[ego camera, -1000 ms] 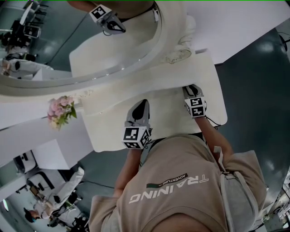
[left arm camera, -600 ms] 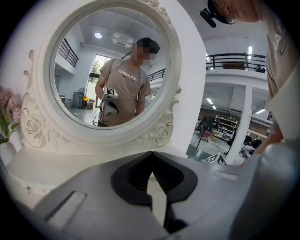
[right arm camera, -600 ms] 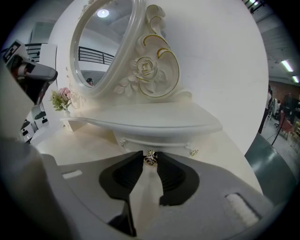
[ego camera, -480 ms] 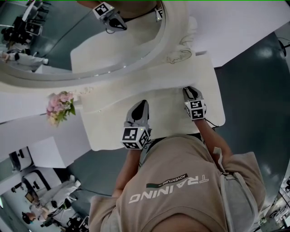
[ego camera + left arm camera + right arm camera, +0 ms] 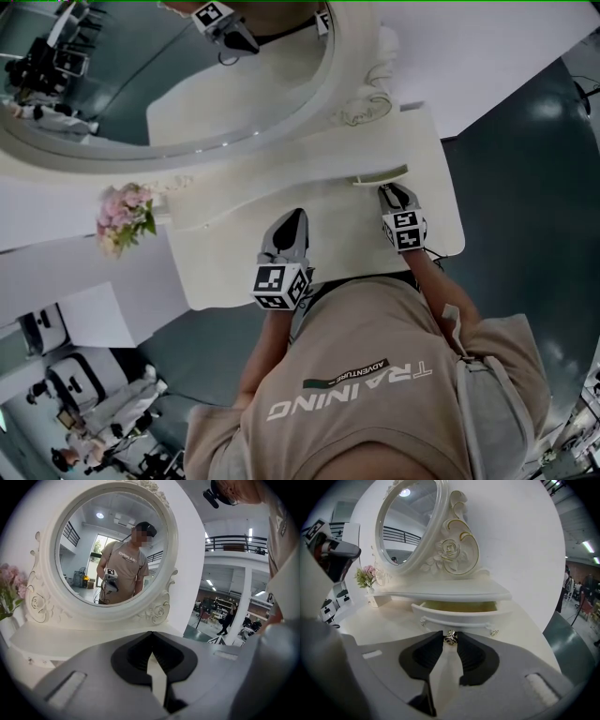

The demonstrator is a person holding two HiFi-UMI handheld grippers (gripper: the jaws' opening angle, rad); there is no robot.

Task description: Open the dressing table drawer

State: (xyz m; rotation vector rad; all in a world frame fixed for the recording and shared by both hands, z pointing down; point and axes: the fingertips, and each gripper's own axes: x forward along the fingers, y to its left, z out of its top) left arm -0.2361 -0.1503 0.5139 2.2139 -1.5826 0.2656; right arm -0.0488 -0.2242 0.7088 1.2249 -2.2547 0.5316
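The drawer (image 5: 457, 617) looks smooth white, its knob (image 5: 450, 637) shiny metal.

Right claw (image 5: 395, 194) sits at the partly open drawer (image 5: 380, 176); left claw (image 5: 292, 223) is over the tabletop (image 5: 225, 267).

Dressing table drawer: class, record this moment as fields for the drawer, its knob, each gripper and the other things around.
drawer: partly open
knob: middle of drawer front, gripped
right gripper: shut on the knob
left gripper: jaws together, empty, over the tabletop
flowers: pink, left side in head view
mirror: round, white ornate frame, behind the drawer
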